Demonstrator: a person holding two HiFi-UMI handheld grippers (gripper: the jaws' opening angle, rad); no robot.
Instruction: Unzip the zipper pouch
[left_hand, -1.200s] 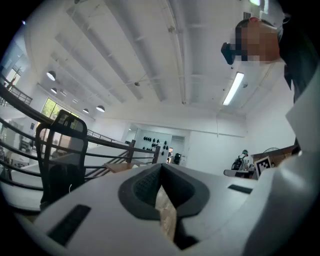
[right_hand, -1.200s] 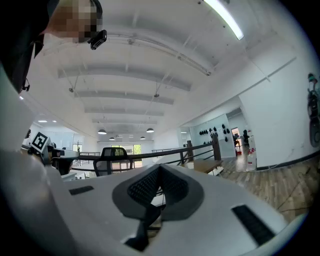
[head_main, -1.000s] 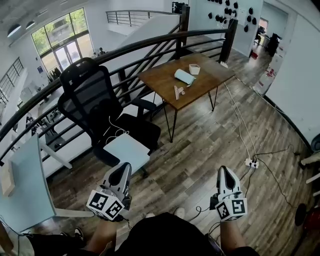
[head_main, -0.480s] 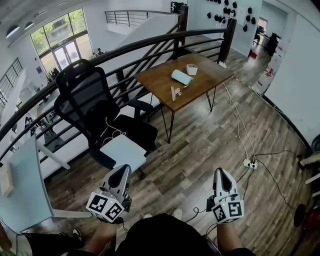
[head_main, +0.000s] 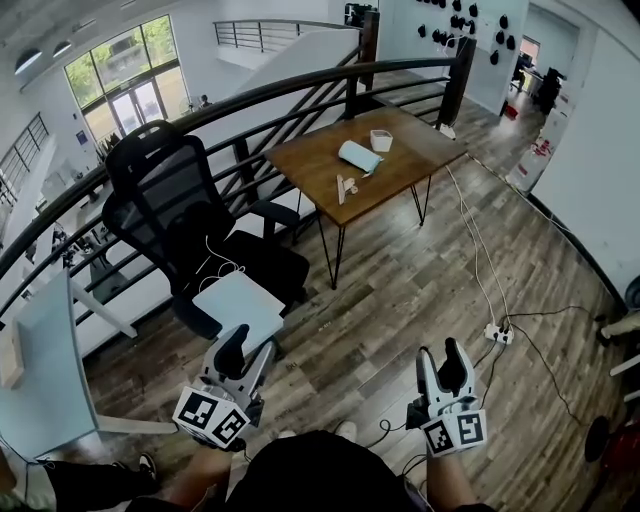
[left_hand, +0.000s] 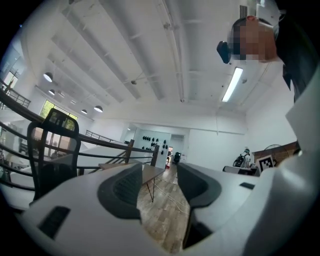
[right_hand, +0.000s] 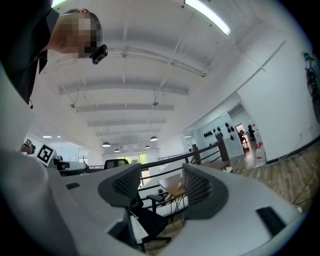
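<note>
Held low and level before the person, the left hand-held gripper (head_main: 248, 348) and right hand-held gripper (head_main: 440, 357) have just spread their jaws, empty, apparently readying for work. An office chair (head_main: 165, 200) stands at 10 o'clock. Beyond, at 12 o'clock, the zipper pouch (head_main: 358, 156) lies on the desk (head_main: 310, 160), well apart.

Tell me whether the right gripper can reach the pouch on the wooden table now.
Probably not yet: the right gripper, jaws just opening and empty, is far from the pouch across the floor; no obstacle shows between.
</note>
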